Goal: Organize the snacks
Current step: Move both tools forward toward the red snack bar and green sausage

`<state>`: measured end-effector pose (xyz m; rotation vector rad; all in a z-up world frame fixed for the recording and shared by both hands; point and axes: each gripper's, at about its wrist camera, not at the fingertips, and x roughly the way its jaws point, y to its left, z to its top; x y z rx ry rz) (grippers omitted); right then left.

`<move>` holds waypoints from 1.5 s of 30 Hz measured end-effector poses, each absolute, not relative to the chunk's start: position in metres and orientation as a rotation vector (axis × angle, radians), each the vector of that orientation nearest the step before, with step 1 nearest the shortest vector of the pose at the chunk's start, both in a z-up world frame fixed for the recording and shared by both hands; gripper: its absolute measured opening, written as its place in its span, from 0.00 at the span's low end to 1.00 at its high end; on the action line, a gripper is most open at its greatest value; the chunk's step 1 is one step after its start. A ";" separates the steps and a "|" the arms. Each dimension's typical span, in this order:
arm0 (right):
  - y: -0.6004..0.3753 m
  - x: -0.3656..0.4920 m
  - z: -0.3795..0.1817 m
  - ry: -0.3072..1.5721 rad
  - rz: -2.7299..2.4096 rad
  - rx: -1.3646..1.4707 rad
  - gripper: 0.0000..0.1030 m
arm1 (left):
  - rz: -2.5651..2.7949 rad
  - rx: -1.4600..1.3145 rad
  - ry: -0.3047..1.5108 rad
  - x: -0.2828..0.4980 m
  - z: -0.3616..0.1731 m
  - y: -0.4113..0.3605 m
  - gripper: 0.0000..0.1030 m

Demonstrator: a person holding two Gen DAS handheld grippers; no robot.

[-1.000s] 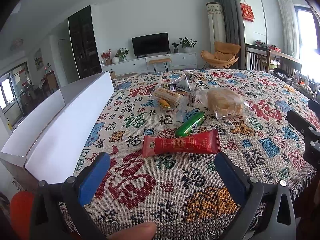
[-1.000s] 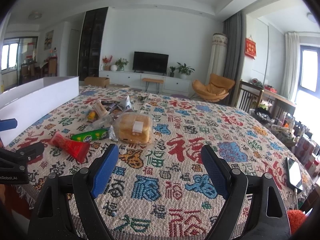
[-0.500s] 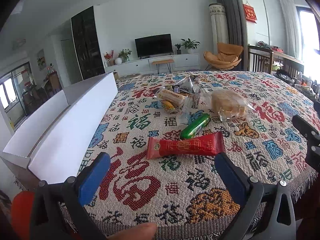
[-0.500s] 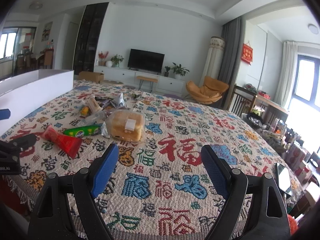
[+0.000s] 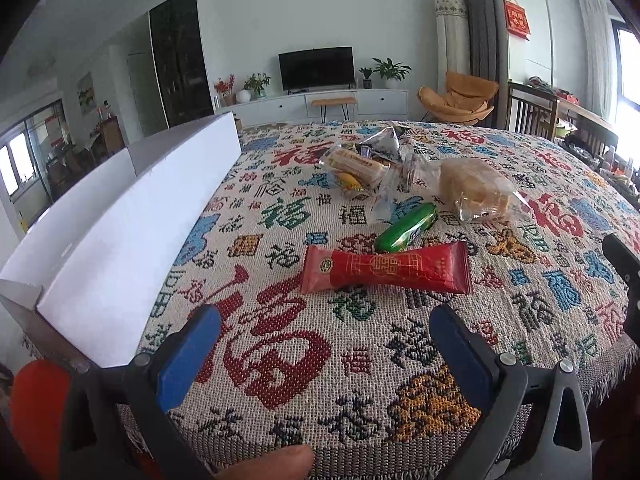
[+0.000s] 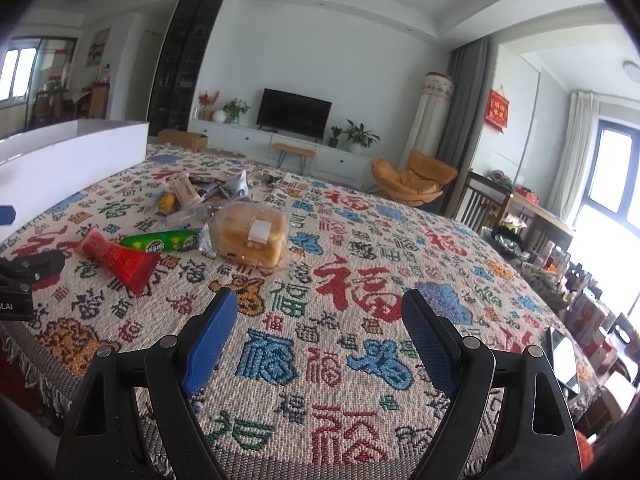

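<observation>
Red packet [image 5: 385, 269] nearer left gripper [image 5: 325, 334] than before; both left and right gripper [image 6: 316, 326] wide apart, empty, above cloth [image 6: 360, 292].

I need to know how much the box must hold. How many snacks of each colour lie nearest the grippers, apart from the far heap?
Red packet: 1
Green packet: 1
Clear-wrapped bread: 1
Total: 3; the far heap is too jumbled to count.
</observation>
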<state>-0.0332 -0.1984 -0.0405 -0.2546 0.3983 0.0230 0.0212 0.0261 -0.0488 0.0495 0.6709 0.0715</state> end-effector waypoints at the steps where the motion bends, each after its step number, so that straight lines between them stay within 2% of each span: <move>1: -0.201 -0.031 -0.042 0.388 0.027 -0.230 0.84 | 0.068 0.040 0.679 0.023 -0.051 0.028 1.00; 7: -0.223 -0.002 -0.055 0.510 0.034 -0.043 0.84 | 0.065 0.030 0.730 0.026 -0.060 0.034 1.00; 15: -0.233 0.003 -0.066 0.590 0.052 -0.003 0.84 | 0.004 0.057 0.877 0.042 -0.087 0.027 1.00; 19: -0.232 0.009 -0.075 0.644 0.067 0.007 0.84 | -0.002 0.106 0.874 0.038 -0.089 0.018 1.00; 23: -0.228 0.011 -0.081 0.678 0.090 0.001 0.84 | -0.022 -0.008 0.914 0.044 -0.093 0.031 1.00; 27: -0.223 0.012 -0.085 0.699 0.109 -0.013 0.84 | -0.008 -0.001 0.932 0.046 -0.093 0.032 1.00; 32: -0.221 0.017 -0.092 0.744 0.122 -0.008 0.84 | -0.076 -0.166 1.092 0.056 -0.078 0.035 1.00; 36: -0.223 0.020 -0.095 0.769 0.128 0.007 0.84 | -0.265 -0.327 1.109 0.081 -0.063 0.022 1.00; 40: -0.228 0.020 -0.093 0.777 0.135 0.034 0.84 | -0.225 -0.327 1.085 0.126 -0.061 0.010 1.00; 45: -0.230 0.020 -0.092 0.781 0.132 0.030 0.84 | -0.064 -0.321 1.066 0.168 -0.076 0.034 1.00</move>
